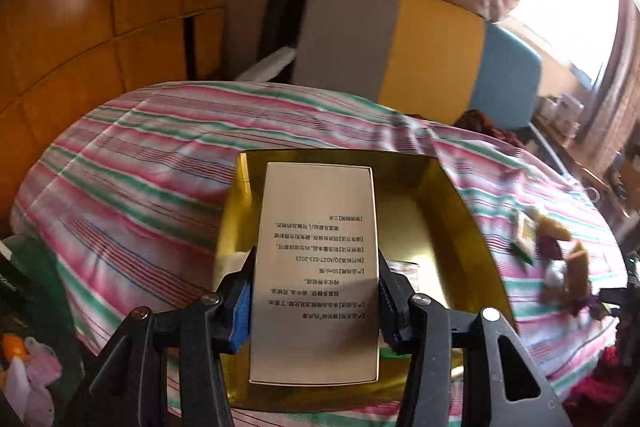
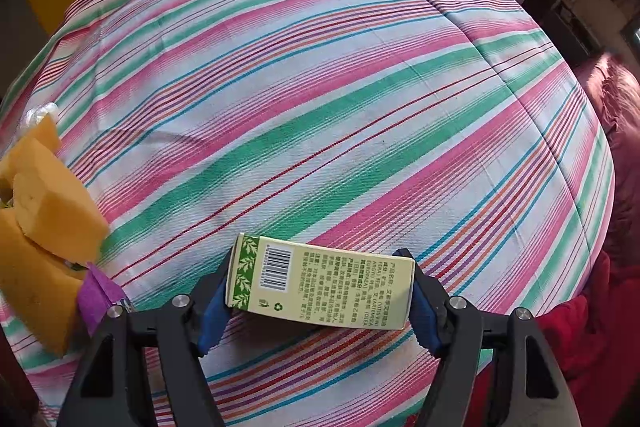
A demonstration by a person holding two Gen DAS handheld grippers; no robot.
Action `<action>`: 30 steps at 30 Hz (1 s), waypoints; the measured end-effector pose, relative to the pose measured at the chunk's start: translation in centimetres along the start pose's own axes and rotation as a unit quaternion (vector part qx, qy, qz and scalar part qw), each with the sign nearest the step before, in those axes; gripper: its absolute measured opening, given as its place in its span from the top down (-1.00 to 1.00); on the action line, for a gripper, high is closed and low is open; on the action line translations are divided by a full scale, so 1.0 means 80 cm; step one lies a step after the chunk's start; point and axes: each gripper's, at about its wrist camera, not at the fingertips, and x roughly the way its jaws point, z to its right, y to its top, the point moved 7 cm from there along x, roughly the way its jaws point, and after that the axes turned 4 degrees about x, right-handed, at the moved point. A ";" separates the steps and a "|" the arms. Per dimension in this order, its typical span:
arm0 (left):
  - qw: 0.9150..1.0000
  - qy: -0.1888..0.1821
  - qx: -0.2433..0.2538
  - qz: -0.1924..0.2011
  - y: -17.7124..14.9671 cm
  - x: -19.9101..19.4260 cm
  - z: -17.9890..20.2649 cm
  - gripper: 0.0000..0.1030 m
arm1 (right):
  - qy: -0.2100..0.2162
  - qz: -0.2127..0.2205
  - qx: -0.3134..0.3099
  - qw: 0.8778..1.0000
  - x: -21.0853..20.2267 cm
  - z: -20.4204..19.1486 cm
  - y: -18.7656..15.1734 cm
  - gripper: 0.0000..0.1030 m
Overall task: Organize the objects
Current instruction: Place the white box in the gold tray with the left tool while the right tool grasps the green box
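Black gripper arms with blue pads are filling the bottom of both views. From the left wrist camera, the left gripper [image 1: 316, 301] is clamping a tall silver-beige carton [image 1: 316, 267] by its long sides — printed text is running upside down on its face. That carton is hanging at the centre of the view above an open gold tray [image 1: 464, 211], which is sitting on a bed covered by a pink, green and white striped sheet [image 1: 140, 163]. At three o'clock on the sheet a blurred heap of yellow sponge pieces [image 1: 564, 251] is lying.

From the right wrist camera, the right gripper [image 2: 320, 291] is holding a pale green box [image 2: 324, 287] with a barcode and leaf border, pads pressing its two short ends, at six o'clock just over the sheet [image 2: 320, 87]. Yellow sponges [image 2: 48, 211] and a purple scrap [image 2: 98, 293] are sitting at nine o'clock. Beyond the bed — a grey, yellow and blue panel [image 1: 400, 39] is standing at twelve o'clock in the left view.
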 end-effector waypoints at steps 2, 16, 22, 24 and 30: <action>1.000 0.010 0.003 -0.003 0.003 0.007 -0.007 0.02 | -0.003 0.003 -0.003 1.000 -0.003 0.001 0.001 -0.44; 0.998 -0.048 -0.024 -0.045 0.038 0.088 -0.018 0.02 | -0.016 0.016 -0.017 1.000 -0.022 0.016 0.006 -0.43; 0.997 -0.029 0.002 -0.078 0.046 0.141 -0.018 0.02 | -0.015 0.017 -0.018 1.000 -0.031 0.024 0.009 -0.43; 0.997 -0.009 0.002 -0.082 0.047 0.156 -0.023 0.01 | -0.016 0.018 -0.019 1.000 -0.034 0.027 0.010 -0.43; 0.995 0.024 0.009 -0.100 0.043 0.178 -0.033 -0.01 | -0.016 0.018 -0.020 1.000 -0.037 0.024 0.012 -0.43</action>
